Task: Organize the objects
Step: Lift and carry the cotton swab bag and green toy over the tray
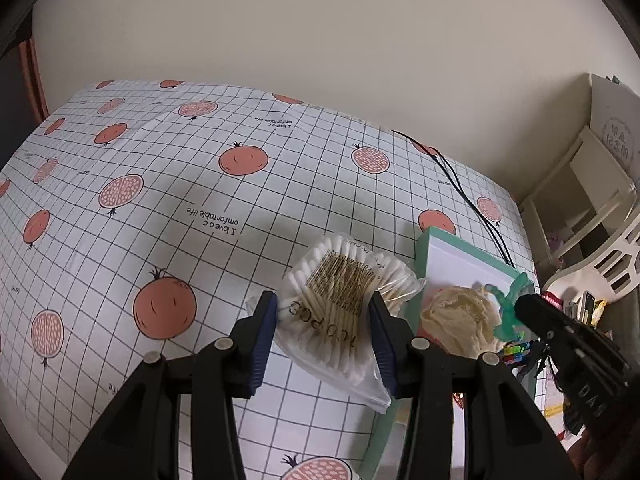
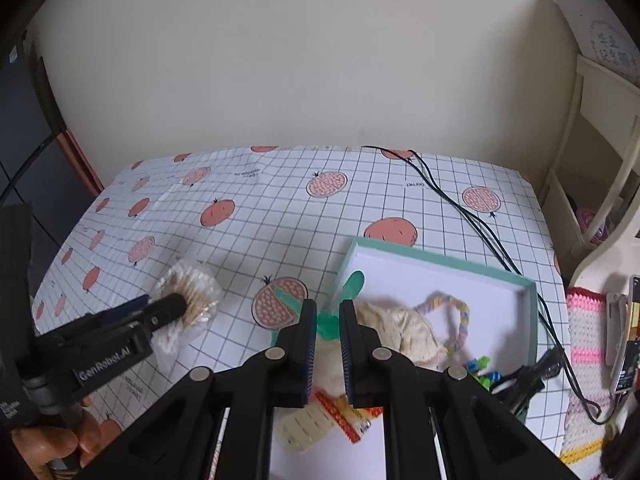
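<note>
My left gripper (image 1: 323, 306) is shut on a clear bag of cotton swabs (image 1: 346, 280) and holds it above the tablecloth, just left of the green-rimmed white box (image 1: 460, 256). The bag also shows in the right wrist view (image 2: 188, 292). My right gripper (image 2: 328, 312) is shut on a translucent green plastic toy (image 2: 344, 292) at the left rim of the box (image 2: 440, 268). Inside the box lie a cream lace bundle (image 2: 404, 332), a pastel braided cord (image 2: 456, 320) and an orange-edged item (image 2: 344, 416).
The table has a grid cloth with pomegranate prints (image 1: 160, 200). A black cable (image 2: 472, 216) runs across the table's right side. A cream shelf unit (image 2: 592, 160) and a pink crocheted mat (image 2: 588, 344) stand at the right. Small coloured clips (image 2: 480, 368) lie by the box's near corner.
</note>
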Demonstrator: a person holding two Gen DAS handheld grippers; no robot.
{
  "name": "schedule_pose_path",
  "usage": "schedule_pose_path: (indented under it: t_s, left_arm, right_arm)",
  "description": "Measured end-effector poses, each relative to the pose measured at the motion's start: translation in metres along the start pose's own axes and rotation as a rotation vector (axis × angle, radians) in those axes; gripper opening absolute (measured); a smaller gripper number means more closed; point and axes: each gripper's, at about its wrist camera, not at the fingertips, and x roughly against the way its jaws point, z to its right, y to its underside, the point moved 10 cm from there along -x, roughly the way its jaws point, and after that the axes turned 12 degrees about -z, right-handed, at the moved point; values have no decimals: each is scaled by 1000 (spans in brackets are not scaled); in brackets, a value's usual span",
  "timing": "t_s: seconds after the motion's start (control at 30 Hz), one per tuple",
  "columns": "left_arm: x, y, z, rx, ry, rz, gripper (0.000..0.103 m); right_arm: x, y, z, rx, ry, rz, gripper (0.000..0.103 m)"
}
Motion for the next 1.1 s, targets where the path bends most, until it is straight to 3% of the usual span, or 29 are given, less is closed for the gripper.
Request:
schedule_pose_path:
  t_s: [0.2,0.47,0.77,1.1]
  left_arm:
    - [1,6,18,-44,-19,26,47]
    - [5,7,38,-79,-4,62,47]
    - [7,18,79,-203,12,80,47]
    - [-3,40,126,-315,68,41,47]
  right_arm:
    - [4,12,11,-28,-22,3,12]
    - [3,22,41,-69,8,-6,12]
    - [2,28,82,-123,70,-10,12]
    - [-7,43,127,-214,121,-45,12]
